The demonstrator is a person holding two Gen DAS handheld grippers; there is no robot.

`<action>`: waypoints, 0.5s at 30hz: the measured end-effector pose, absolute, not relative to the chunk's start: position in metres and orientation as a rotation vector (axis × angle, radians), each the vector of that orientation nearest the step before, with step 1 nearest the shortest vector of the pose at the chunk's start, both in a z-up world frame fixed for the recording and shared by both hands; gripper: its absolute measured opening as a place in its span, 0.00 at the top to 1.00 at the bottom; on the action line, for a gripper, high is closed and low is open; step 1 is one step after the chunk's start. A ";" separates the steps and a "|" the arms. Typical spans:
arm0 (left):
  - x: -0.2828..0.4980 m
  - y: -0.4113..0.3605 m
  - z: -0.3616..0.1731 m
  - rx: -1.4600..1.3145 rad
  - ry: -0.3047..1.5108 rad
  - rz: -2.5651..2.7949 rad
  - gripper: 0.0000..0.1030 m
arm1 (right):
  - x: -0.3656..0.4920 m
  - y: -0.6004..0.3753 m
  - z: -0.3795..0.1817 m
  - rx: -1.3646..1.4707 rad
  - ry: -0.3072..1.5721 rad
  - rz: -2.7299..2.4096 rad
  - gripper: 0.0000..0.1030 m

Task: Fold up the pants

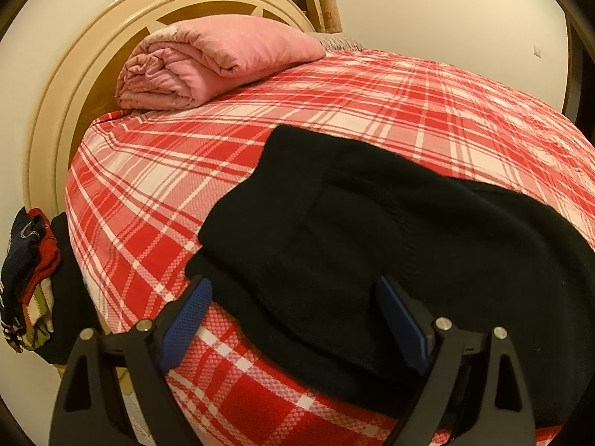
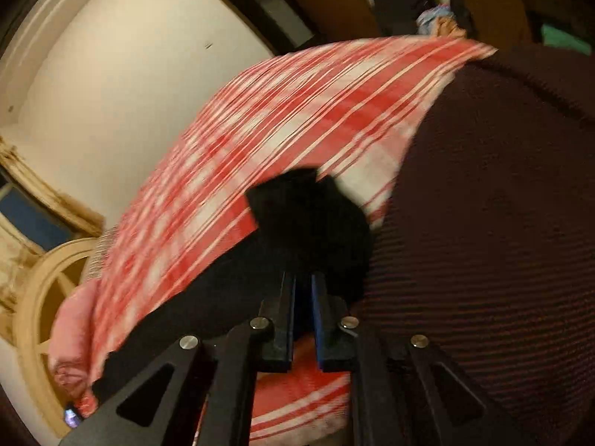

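Black pants (image 1: 372, 223) lie partly folded on the red plaid bed (image 1: 167, 186), reaching to the near edge. My left gripper (image 1: 293, 290) is open just above the pants' near edge, blue pads (image 1: 186, 319) spread wide, holding nothing. In the blurred right wrist view my right gripper (image 2: 303, 286) is shut on a bunched end of the black pants (image 2: 308, 219), held up over the plaid sheet (image 2: 260, 130).
A folded pink quilt (image 1: 208, 63) lies at the head of the bed by the cream headboard (image 1: 55, 130). A pile of clothes (image 1: 29, 278) hangs at the bed's left side. A dark maroon ribbed fabric (image 2: 502, 223) fills the right of the right wrist view.
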State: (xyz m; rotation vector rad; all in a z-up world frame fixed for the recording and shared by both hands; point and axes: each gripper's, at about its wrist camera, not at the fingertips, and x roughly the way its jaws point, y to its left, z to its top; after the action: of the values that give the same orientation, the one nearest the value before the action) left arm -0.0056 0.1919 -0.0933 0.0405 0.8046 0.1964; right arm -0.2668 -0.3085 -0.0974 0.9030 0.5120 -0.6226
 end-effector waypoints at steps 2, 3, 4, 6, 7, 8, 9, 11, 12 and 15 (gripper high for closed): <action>-0.005 0.191 -0.093 0.047 0.807 0.196 0.10 | -0.282 -0.315 -0.089 0.878 0.508 -0.718 0.87; -0.005 0.191 -0.092 0.051 0.807 0.197 0.10 | -0.288 -0.317 -0.084 0.863 0.495 -0.749 0.79; -0.004 0.190 -0.091 0.053 0.806 0.199 0.10 | -0.294 -0.319 -0.076 0.832 0.469 -0.772 0.71; -0.004 0.188 -0.089 0.059 0.803 0.205 0.12 | -0.293 -0.324 -0.065 0.789 0.446 -0.774 0.40; -0.004 0.187 -0.086 0.061 0.801 0.204 0.13 | -0.291 -0.330 -0.060 0.771 0.434 -0.762 0.37; -0.005 0.185 -0.082 0.061 0.794 0.200 0.14 | -0.288 -0.336 -0.055 0.758 0.422 -0.727 0.35; -0.007 0.183 -0.076 0.058 0.779 0.194 0.14 | -0.282 -0.339 -0.051 0.754 0.425 -0.696 0.35; -0.013 0.179 -0.062 0.035 0.748 0.177 0.14 | -0.263 -0.345 -0.050 0.732 0.479 -0.601 0.35; -0.015 0.177 -0.057 0.021 0.737 0.162 0.14 | -0.248 -0.348 -0.054 0.697 0.534 -0.586 0.35; -0.022 0.160 -0.038 0.008 0.698 0.102 0.14 | -0.203 -0.355 -0.076 0.590 0.714 -0.574 0.40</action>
State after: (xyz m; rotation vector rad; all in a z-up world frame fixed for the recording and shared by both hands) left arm -0.0217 0.1603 -0.0384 0.0076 0.6981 0.1019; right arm -0.2028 -0.3546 -0.0764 0.5896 0.7141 -0.5743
